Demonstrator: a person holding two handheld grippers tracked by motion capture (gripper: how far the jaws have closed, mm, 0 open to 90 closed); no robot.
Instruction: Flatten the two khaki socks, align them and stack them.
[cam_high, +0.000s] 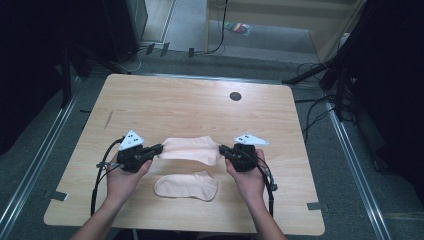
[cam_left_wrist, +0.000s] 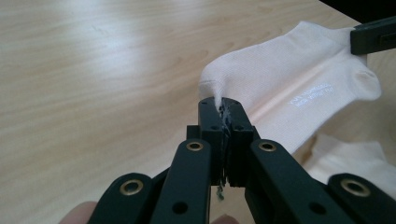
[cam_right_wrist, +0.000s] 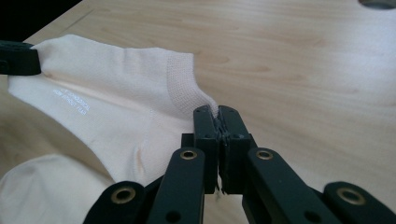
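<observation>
My left tongs (cam_left_wrist: 223, 108) and right tongs (cam_right_wrist: 217, 114) each pinch an opposite end of the pale peach ankle sock (cam_high: 192, 149), stretched above the light wooden tabletop (cam_high: 190, 105); a second matching sock (cam_high: 186, 186) lies flat just nearer me.

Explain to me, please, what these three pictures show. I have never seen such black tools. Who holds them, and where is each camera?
A person holds a hand tool in each hand: the left gripper and the right gripper. The high view looks down on a wooden table. The other two cameras ride on the grippers and look along their black jaws. Two pale socks lie there. Both grippers are shut on the far sock, one at each end. The near sock lies untouched.
</observation>
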